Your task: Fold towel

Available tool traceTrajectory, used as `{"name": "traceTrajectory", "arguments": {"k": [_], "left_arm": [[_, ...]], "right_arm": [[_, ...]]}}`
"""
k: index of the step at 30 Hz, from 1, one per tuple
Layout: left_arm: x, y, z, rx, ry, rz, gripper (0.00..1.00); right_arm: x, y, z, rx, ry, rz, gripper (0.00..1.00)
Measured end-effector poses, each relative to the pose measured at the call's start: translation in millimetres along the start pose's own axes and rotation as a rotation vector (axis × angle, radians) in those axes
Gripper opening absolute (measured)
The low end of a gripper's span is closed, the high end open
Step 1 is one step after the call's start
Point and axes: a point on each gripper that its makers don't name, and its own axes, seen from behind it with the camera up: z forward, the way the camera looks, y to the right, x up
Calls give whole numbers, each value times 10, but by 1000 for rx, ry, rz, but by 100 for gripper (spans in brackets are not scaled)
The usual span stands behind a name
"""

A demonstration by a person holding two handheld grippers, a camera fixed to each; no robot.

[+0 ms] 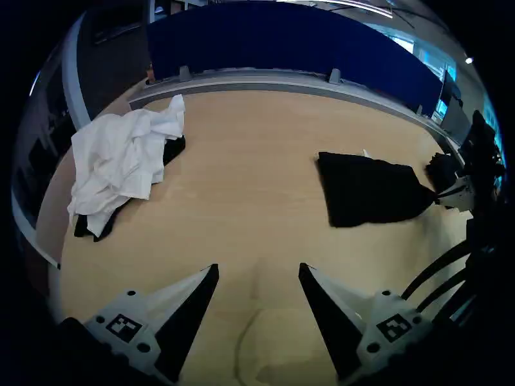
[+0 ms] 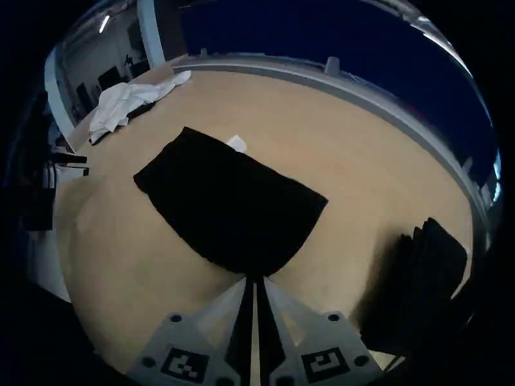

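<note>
A black towel (image 2: 225, 199) lies flat on the wooden table (image 2: 360, 148), with a small white tag (image 2: 237, 143) at its far edge. My right gripper (image 2: 255, 280) is shut on the towel's near corner. In the left gripper view the same black towel (image 1: 370, 188) lies to the right, its right corner drawn into a point at the right gripper (image 1: 444, 193). My left gripper (image 1: 257, 267) hovers open over bare table with nothing between its fingers, well short of the towel.
A heap of white towels (image 1: 122, 154) over some dark cloth sits at the table's far left. A stack of folded dark towels (image 2: 425, 276) lies to the right of the right gripper. A blue partition (image 1: 290, 45) runs along the table's far edge.
</note>
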Motion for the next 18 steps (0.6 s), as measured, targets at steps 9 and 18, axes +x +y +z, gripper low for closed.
{"name": "traceTrajectory", "arguments": {"k": [9,18], "left_arm": [[45,-16,-39,-4,11,-8,92],[66,-39,-69,-7,21,-12,92]], "right_arm": [[472,-55,-149,1,66,-51,3],[984,-169,-191,5,138,-93,3]]}}
